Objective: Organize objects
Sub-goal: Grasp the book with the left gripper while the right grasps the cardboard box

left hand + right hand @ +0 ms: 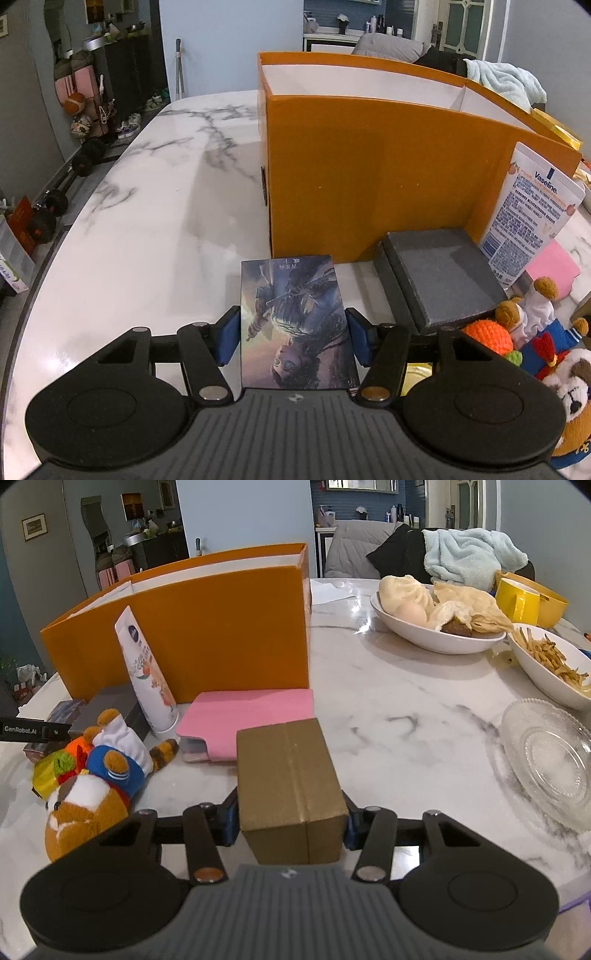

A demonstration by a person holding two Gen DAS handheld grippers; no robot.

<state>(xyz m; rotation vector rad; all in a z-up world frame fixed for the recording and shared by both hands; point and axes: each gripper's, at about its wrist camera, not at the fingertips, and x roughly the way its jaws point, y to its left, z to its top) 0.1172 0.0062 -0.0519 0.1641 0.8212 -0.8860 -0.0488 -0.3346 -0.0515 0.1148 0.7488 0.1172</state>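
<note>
Two grippers at the marble table, each set on one loose item, presumably for transfer into the orange box behind. The left gripper straddled an illustrated card box lying flat on the table; its blue pads sat at the item's two long edges, apparently pinching it (contact on the right side was not wholly clear). The right gripper clamped a brown cardboard box across its near end, pads pressed on both side faces. Lotion tube, pink case and plush toy awaited sorting beside the orange box.
</note>
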